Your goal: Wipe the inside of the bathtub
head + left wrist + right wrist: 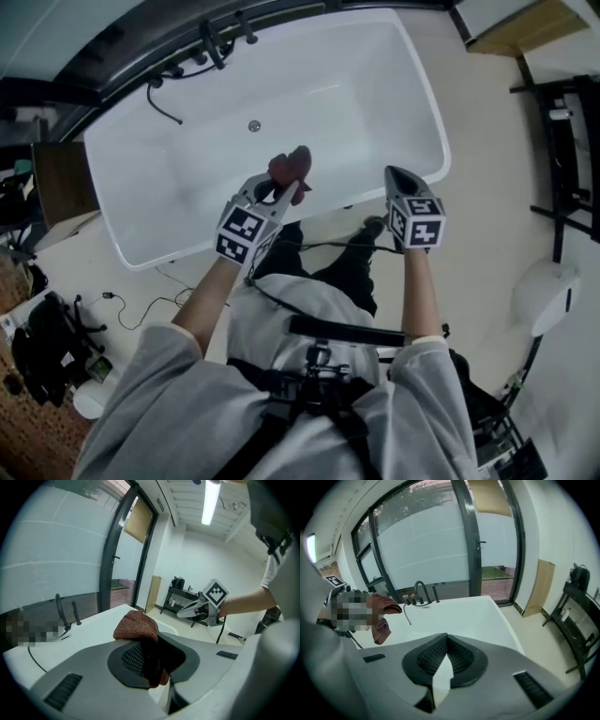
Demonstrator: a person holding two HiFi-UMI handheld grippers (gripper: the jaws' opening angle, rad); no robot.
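The white bathtub (187, 178) lies ahead of me, with its drain (254, 126) in the floor and a black faucet (214, 45) on the far rim. My left gripper (281, 187) hovers over the near rim, shut on a reddish-brown cloth (291, 169). In the left gripper view the cloth (137, 626) bunches above and between the jaws (150, 660). My right gripper (394, 176) is held over the tub's near right corner, shut and holding nothing. The right gripper view shows its pads (436, 656) meeting over the tub (459, 616), with the cloth (382, 616) at the left.
A black metal rack (562, 141) stands on the floor to the right. A wooden panel (66, 183) leans at the tub's left end. Cables (141, 305) and a black bag (42, 347) lie at the lower left, a white object (548, 295) at the right.
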